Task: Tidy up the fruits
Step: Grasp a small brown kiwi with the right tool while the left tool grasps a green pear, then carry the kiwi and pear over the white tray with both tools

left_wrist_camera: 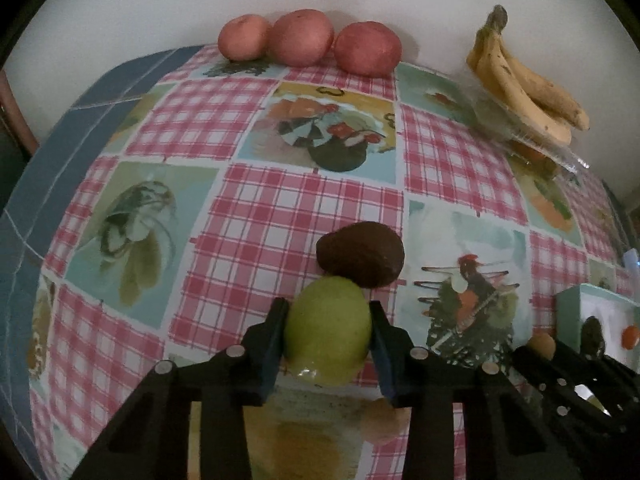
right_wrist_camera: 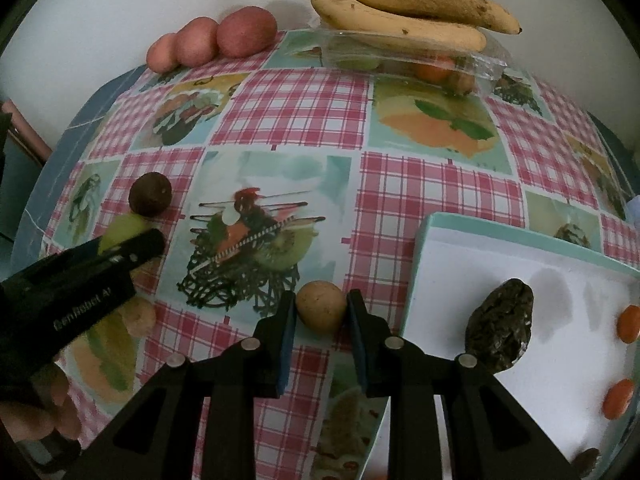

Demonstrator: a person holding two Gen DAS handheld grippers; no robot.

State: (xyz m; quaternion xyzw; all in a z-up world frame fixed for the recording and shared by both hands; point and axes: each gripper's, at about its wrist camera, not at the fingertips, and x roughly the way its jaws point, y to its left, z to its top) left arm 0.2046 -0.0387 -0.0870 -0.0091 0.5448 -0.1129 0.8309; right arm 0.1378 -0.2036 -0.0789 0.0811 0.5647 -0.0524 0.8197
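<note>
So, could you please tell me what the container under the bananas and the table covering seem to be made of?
Container: apparently thin clear plastic, glossy; fruit shows through its walls. Table covering: possibly printed vinyl or oilcloth, smooth with a faint sheen, though coated fabric can't be excluded.

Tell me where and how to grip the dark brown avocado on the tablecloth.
Grip the avocado across its short width at the fat middle, coming from above or the near side. It lies on its side, long axis running left-right, and the green fruit in the left gripper touches its near edge, so move that away first.
</note>
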